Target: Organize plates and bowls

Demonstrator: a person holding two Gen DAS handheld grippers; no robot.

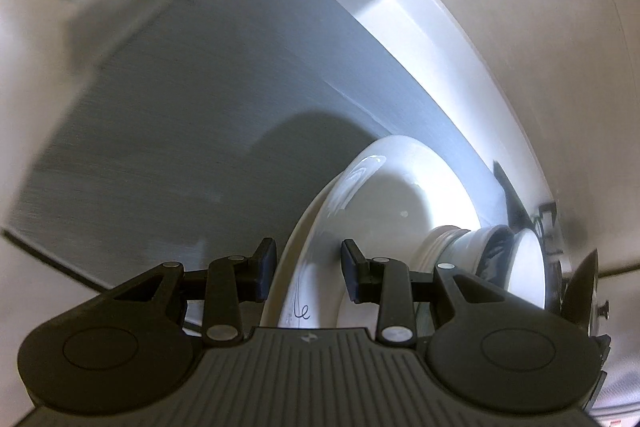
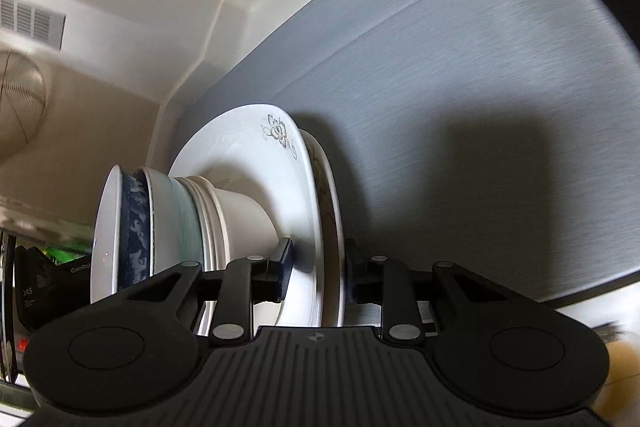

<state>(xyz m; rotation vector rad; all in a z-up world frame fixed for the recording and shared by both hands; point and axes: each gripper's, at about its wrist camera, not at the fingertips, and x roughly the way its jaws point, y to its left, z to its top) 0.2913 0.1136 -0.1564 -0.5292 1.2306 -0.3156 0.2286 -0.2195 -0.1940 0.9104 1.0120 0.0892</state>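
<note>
A stack of white plates [image 1: 384, 187] carries nested bowls [image 1: 524, 267], one with a blue pattern. The views are rolled sideways. My left gripper [image 1: 308, 273] straddles the plates' rim; its jaws stand a little wider than the rim. In the right wrist view the top plate [image 2: 240, 147] has a grey flower print, and the bowls [image 2: 136, 227] sit on it. My right gripper [image 2: 318, 273] is shut on the plate stack's rim, pads pressing both faces.
The stack rests on a grey brushed surface [image 1: 180, 107] bounded by a white raised edge [image 1: 420, 27]. Beige walls and a ceiling vent [image 2: 36, 19] lie beyond. A dark bag [image 2: 44, 291] sits past the bowls.
</note>
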